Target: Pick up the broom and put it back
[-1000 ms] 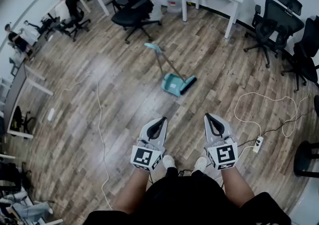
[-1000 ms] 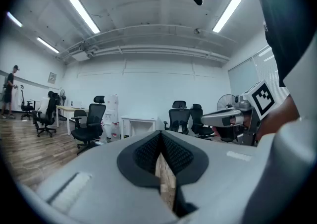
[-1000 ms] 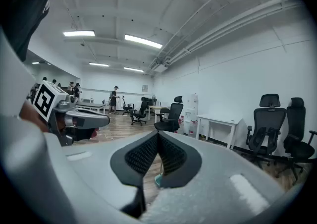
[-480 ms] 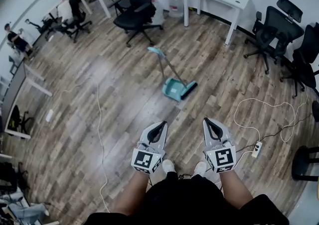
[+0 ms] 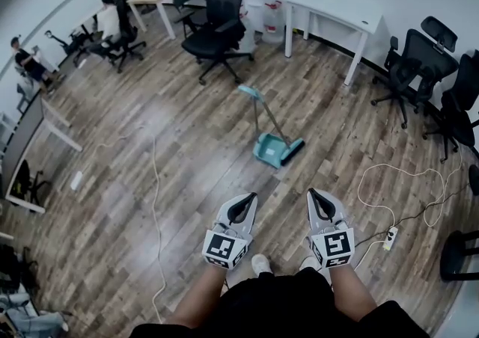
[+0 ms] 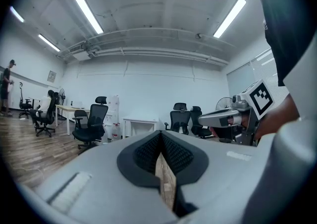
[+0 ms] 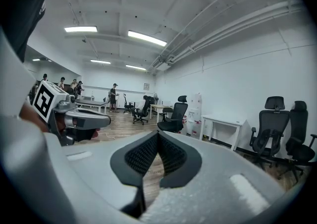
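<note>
Both tongs are shut tight with nothing in them. The left gripper and the right gripper are held side by side in front of the person, low over the wooden floor, touching nothing. The broom is ahead of them, well apart, a bit nearer the right one. It is blue-green. Its wide head is the end nearest the person, and its long stick points away and to the left, toward a black chair. Only floor lies between the tongs and the broom. A white table stands behind it, and more black chairs stand at the right. A white cord runs along the floor at the left, and a power strip lies at the right.
</note>
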A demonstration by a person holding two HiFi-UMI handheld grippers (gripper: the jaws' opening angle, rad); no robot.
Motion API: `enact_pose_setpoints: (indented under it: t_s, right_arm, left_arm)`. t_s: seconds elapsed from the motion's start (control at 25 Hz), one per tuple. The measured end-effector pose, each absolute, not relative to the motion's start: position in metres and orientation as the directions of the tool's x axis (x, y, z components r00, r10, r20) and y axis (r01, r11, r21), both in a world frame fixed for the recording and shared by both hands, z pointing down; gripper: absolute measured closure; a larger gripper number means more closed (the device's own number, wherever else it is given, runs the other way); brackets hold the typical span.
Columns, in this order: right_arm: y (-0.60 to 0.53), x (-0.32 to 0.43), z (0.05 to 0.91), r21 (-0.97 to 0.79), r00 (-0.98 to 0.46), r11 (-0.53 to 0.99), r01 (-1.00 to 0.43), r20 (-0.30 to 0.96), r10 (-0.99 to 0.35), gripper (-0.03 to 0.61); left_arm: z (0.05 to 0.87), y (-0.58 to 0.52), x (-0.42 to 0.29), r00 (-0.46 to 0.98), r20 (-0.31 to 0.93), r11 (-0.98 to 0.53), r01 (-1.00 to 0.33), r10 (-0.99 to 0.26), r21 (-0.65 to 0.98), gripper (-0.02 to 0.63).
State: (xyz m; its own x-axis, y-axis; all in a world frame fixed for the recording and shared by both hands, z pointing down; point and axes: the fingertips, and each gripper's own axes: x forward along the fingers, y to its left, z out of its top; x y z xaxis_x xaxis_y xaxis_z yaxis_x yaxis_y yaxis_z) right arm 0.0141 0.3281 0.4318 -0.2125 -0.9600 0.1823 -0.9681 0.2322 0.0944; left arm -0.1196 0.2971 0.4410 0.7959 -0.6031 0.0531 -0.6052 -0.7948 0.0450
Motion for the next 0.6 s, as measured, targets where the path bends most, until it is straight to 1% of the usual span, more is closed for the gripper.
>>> enact_pose_setpoints:
  t_s: [0.28, 0.6]
  right_arm:
    - [0.311, -0.009, 0.432, 0.117, -0.222, 0.247, -0.962, 0.193, -0.956, 0.575]
    - [0.274, -0.005, 0.43, 0.125, -0.21, 0.231, -0.965, 0.164, -0.964, 0.575]
  left_arm:
    - [0.44, 0.278, -0.143, 0.785, 0.048, -0.784, -0.62, -0.618, 0.045, 0.598]
    - [0.441, 0.248, -0.14, 0.789, 0.054, -0.788, -0.614, -0.612, 0.038, 0.598]
